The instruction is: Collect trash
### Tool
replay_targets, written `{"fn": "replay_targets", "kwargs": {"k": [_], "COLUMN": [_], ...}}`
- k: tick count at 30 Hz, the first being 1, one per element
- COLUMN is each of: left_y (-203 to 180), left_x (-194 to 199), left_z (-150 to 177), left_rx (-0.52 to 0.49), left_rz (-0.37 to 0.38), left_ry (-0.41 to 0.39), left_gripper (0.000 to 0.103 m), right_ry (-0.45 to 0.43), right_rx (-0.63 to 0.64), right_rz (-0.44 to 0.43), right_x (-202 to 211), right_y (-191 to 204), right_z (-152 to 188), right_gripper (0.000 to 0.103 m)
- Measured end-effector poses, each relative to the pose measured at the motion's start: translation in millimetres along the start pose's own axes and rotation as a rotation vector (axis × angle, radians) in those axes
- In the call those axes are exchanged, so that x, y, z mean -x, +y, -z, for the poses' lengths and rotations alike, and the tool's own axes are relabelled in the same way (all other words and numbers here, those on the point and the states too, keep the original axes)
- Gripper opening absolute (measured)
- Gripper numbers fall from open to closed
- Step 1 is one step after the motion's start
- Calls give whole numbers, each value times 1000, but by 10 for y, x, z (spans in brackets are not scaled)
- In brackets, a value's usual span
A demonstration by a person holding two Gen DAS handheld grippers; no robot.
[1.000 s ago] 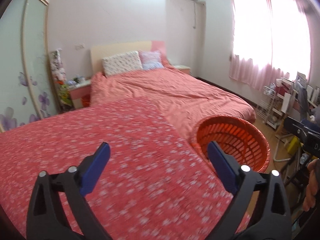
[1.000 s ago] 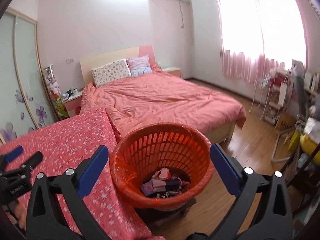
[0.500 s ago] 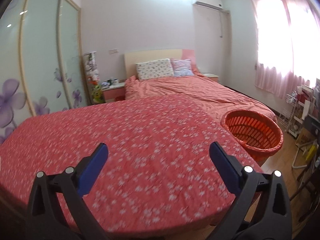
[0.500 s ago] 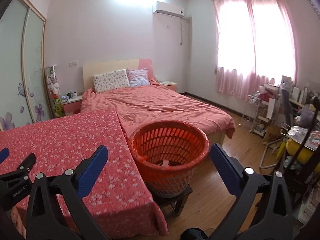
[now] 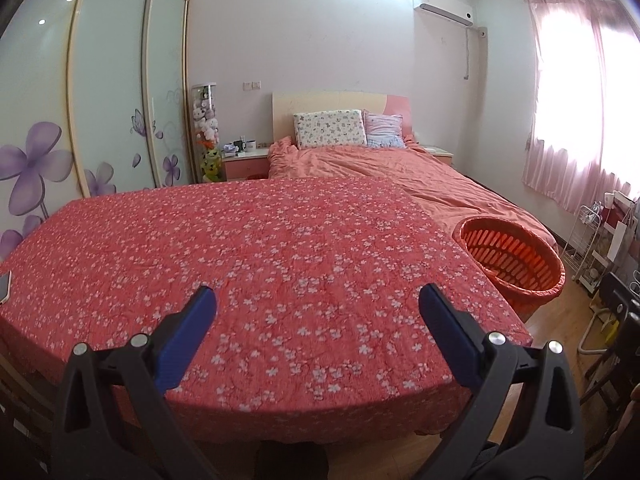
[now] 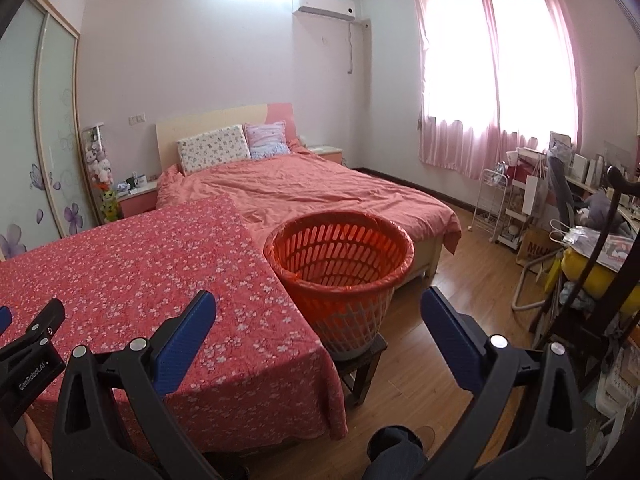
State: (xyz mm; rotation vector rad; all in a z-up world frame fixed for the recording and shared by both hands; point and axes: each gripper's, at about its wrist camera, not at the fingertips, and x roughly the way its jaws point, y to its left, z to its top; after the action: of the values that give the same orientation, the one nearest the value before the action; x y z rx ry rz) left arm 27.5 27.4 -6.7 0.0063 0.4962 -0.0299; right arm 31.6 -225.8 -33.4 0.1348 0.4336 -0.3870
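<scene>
An orange slotted basket (image 6: 340,258) with an orange liner stands on a low dark stool at the right end of the table; in the left wrist view the basket (image 5: 510,256) is at the far right. Its inside is not visible from here. The table carries a red flowered cloth (image 5: 260,256) with no trash visible on it. My left gripper (image 5: 316,308) is open over the table's near edge, nothing between its blue pads. My right gripper (image 6: 318,312) is open too, held back from the basket and above the table corner. The left gripper's tip (image 6: 36,332) shows at the lower left of the right wrist view.
A bed with a salmon cover (image 6: 320,196) lies behind table and basket. A phone (image 5: 4,286) rests at the table's left edge. A wire rack (image 6: 506,208) and a cluttered desk (image 6: 592,216) line the right wall. Wood floor (image 6: 440,320) lies right of the basket. Sliding wardrobe doors (image 5: 100,92) stand at left.
Both grippers have pulled back and up from the basket and table; the basket's contents, visible a second ago, are now out of sight. Both stay open.
</scene>
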Motion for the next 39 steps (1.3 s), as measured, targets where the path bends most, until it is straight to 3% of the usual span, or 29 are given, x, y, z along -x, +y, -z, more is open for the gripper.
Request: {"fn": "replay_targets", "kwargs": {"k": [11,22,39], "left_y": [11,-68,-248], "left_x": [-12,-7,96], "left_z": [33,35,-24], "left_rx": [26,14,-11], "left_rz": [-4,-3,27], "left_ry": [31,39,8], "left_gripper": [99,99,99], "right_ry": [14,16,10], "right_rx": [24,27,12], "right_rz": [8,80,68], "right_x": [68,63,95], "right_y": [56,34,-49], "right_z": [121,126,82], "right_gripper": [101,101,101]}}
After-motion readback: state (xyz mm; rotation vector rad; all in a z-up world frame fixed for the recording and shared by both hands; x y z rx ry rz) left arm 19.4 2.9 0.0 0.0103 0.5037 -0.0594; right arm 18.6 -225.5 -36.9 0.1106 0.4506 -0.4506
